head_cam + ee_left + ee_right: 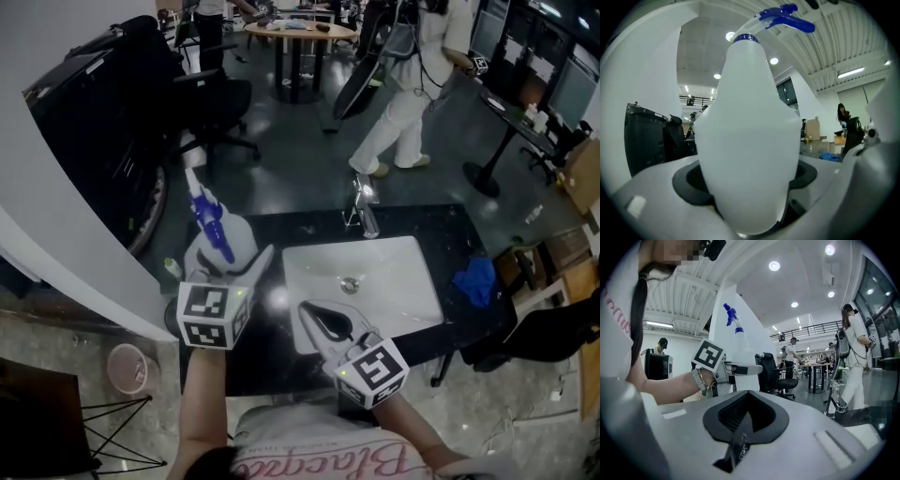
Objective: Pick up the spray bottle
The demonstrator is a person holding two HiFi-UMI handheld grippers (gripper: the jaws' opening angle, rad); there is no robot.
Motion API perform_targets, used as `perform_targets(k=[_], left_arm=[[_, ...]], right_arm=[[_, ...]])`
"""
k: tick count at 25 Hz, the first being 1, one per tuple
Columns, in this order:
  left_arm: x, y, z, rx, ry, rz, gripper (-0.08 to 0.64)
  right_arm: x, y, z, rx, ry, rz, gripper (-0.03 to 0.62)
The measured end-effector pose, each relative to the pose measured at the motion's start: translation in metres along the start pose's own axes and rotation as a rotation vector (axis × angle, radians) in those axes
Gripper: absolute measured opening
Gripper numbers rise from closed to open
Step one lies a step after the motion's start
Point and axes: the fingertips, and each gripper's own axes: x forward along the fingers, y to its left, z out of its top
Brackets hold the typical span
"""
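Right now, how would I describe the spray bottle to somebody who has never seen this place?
Find the black countertop with the white rectangular sink. Left of the sink, the left gripper holds a white plastic bottle; only it has a blue trigger head.

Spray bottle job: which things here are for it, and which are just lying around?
For the job: spray bottle; left gripper, clamped on it.

Just lying about: sink; tap; blue cloth; pink bin; right gripper, shut and empty.
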Motion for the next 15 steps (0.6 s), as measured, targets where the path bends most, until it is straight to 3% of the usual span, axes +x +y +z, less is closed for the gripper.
perform_targets(k=[15], left_arm=[[-0.069,-0.047,0.015,-0.024,-0.028,-0.086,0.423]], right_arm=[[-0.016,0.004,0.020,-0.020,-0.058,-0.008,0.000]])
